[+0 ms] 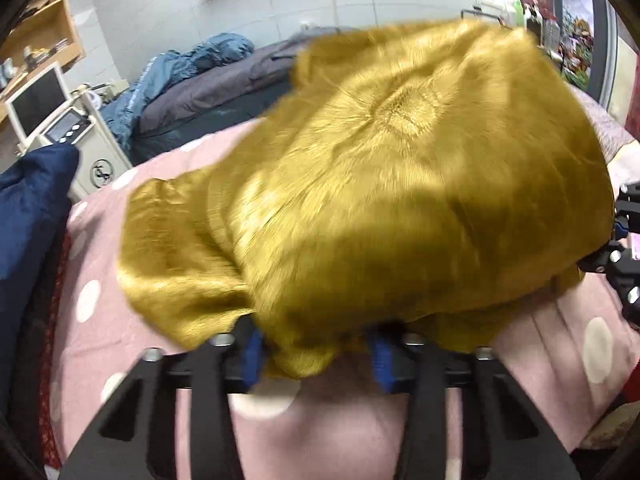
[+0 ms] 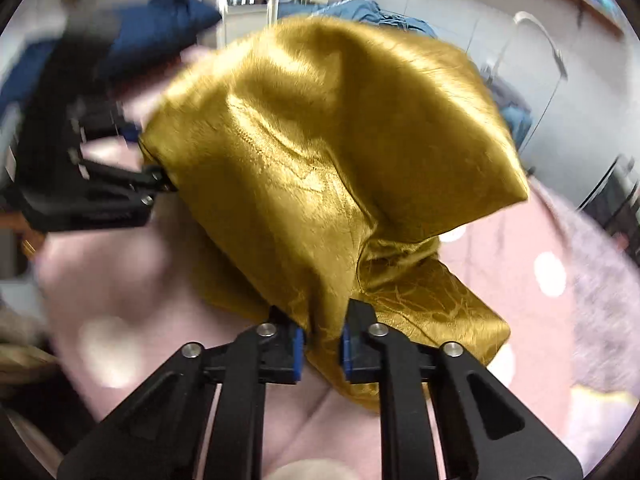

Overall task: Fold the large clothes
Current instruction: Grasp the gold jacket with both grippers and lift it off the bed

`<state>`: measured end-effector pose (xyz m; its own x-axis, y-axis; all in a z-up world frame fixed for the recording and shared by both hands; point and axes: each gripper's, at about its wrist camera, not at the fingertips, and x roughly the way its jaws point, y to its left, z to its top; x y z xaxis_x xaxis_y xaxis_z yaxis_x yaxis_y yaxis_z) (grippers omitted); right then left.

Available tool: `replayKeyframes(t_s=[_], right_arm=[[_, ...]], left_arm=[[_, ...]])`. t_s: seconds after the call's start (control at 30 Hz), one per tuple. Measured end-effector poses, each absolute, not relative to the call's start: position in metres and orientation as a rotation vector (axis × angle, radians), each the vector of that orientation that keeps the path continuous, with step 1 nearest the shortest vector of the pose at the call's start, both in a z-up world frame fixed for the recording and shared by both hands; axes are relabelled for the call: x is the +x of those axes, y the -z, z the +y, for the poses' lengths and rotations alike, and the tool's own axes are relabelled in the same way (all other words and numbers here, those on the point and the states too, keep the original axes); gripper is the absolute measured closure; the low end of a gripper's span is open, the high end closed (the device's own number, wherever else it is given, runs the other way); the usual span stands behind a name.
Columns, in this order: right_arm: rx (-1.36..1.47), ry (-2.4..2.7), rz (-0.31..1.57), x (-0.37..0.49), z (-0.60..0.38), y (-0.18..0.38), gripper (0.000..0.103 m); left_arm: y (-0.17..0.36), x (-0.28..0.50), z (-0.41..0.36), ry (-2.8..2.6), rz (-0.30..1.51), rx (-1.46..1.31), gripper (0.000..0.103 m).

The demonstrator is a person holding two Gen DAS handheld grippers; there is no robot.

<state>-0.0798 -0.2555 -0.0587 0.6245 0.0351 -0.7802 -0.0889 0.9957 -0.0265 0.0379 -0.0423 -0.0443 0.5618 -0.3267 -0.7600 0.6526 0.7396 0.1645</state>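
Pinching a bunched fold of the golden garment (image 1: 400, 168) between the blue pads (image 1: 254, 360) of the left gripper (image 1: 316, 360), low over the pink dotted bedspread (image 1: 120, 340). Jaws only partly closed, with the gap between them filled by cloth that spills over both fingers. Seen from the right wrist as a dark, blurred shape over the bedspread's left part, tip buried in the garment's edge.

Clamping a thinner ridge of the same garment in the right gripper (image 2: 322, 344), pads (image 2: 298, 344) drawn nearly together and pressing the fabric from both sides. Seen from the left wrist only as black linkage with a touch of blue at the picture's right rim, above the bedspread's right side.

Held up off the bedspread along the near hem, billowing into a tall tented mound above its middle. Shiny, creased weave, smeared by motion blur in both views. One loose corner drooping back onto the bedspread just right of the right gripper; another flap sagging toward the bedspread's left half.

Lying at the bedspread's left edge: a navy pillow (image 1: 28, 220). Standing past the bedspread's far left corner: a white cabinet (image 1: 96, 148) with a small panel on top. Heaped beyond the bedspread's far edge: dark grey bedding (image 1: 208, 88) and a crumpled blue jacket (image 1: 172, 68).
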Motion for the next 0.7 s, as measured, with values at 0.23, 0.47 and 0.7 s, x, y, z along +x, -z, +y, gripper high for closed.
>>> replayKeyframes(t_s=[0.23, 0.47, 0.7], right_arm=[[0.137, -0.330, 0.685, -0.145, -0.269, -0.029, 0.097], [0.199, -0.574, 0.444, -0.188, -0.241, -0.141, 0.099], [0.252, -0.674, 0.162, -0.212, -0.244, -0.264, 0.099]], left_arm=[[-0.056, 0.014, 0.011, 0.666, 0.677, 0.209, 0.103], [-0.178, -0.053, 0.017, 0.768, 0.399, 0.153, 0.103], [-0.264, -0.121, 0.035, 0.811, 0.176, 0.061, 0.085]])
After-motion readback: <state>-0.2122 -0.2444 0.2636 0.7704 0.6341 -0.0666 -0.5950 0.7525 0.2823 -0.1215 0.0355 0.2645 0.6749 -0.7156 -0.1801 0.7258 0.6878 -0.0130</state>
